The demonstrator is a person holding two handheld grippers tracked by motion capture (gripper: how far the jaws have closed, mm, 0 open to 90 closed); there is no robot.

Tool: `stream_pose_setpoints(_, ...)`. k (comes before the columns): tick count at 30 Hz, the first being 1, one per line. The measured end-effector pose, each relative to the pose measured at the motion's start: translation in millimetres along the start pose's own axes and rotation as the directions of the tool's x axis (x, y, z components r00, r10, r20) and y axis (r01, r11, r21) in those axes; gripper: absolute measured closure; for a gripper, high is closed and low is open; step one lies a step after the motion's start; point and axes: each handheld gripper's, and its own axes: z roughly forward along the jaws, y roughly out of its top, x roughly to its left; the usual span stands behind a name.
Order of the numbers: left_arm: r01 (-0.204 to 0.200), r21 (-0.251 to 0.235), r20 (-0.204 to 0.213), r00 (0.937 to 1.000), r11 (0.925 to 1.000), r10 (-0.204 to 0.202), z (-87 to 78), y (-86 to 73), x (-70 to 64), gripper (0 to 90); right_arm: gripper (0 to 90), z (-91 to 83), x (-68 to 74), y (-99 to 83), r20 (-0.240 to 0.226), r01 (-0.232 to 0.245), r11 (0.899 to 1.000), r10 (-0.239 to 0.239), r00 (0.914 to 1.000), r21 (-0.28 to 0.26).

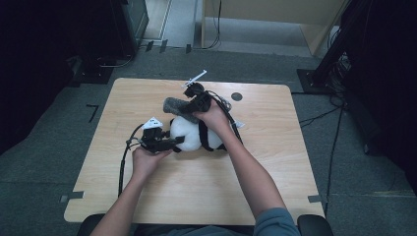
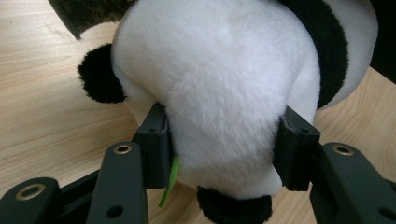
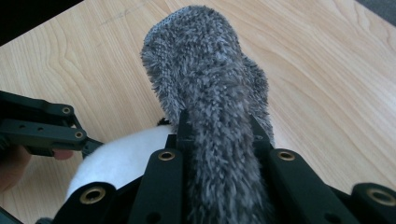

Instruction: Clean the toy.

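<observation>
Both holds look made: the left gripper (image 2: pixel 224 140) squeezes the panda toy (image 2: pixel 224 84), while the right gripper (image 3: pixel 217 130), at 1 o'clock from it, pinches the grey sock (image 3: pixel 205 79), which is not yet on the toy.

The soft plush panda toy (image 1: pixel 189 133) is white with black ears, black limbs and a black band across the body; a small green tag (image 2: pixel 172 179) shows at its underside. The fuzzy knitted sock (image 3: pixel 210 93) is mottled grey throughout. Both grippers, left gripper (image 1: pixel 169 142) and right gripper (image 1: pixel 189 101), are matte black with brass-coloured rivets. The rectangular wooden desk (image 1: pixel 147 187) is pale tan with darker grain lines.
</observation>
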Motion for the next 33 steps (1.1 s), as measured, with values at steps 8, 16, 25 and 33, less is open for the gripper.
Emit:
stream_pose_setpoints(8,0.01,0.008,-0.005,0.9999,0.9999,-0.01,-0.1,0.3,-0.3,48.1,75.6,-9.5,-14.8,-11.1,0.047,-0.018,0.999,0.016,0.9988,0.035)
stream_pose_setpoints(16,0.004,0.002,-0.004,1.0,1.0,-0.004,0.3,0.2,-0.5,48.4,75.5,-31.9,-42.9,-33.0,0.096,-0.08,0.997,0.078,0.9924,0.018)
stream_pose_setpoints(25,-0.003,-0.003,0.001,1.0,1.0,0.003,0.1,-0.5,1.8,48.1,75.5,-59.3,-66.8,-54.5,0.123,-0.15,0.989,0.151,0.981,-0.011)
stream_pose_setpoints(33,-0.009,0.0,0.003,1.0,1.0,0.009,-0.8,-1.5,4.6,47.1,75.5,-76.2,-74.6,-77.0,0.133,-0.16,0.985,0.166,0.977,-0.057)
